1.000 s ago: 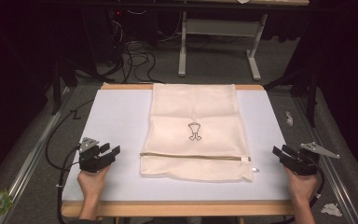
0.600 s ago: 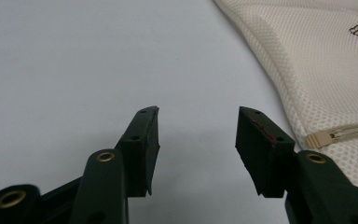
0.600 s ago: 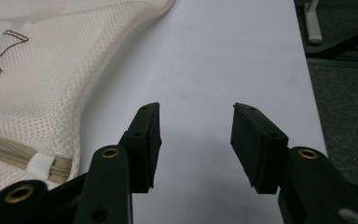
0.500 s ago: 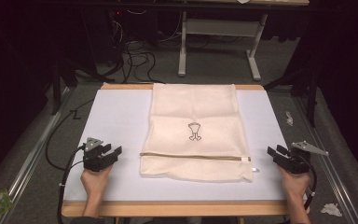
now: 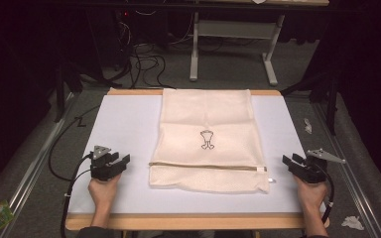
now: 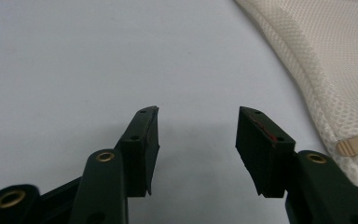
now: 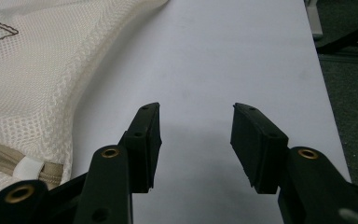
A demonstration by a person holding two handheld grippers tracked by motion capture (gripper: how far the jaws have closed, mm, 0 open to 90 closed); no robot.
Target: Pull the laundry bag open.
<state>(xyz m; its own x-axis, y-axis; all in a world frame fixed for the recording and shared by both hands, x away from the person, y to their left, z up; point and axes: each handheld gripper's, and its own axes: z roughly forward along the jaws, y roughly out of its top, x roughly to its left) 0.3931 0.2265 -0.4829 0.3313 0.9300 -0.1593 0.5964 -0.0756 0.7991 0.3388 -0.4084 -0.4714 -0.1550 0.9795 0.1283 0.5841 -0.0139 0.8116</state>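
At the bench's near left, the left gripper [image 5: 121, 161] rests with jaws apart and empty; the mesh laundry bag [image 5: 207, 139] lies flat mid-bench; the right gripper [image 5: 288, 160], near right, gapes too. A shallow pinch could slip off the thin mesh.

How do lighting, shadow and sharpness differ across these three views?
High view: the table is brightly lit, the room behind dark. Left gripper view: sharp mesh on the bag, a soft shadow under the left claw. Right gripper view: even light, the near arms of the right claw slightly blurred.
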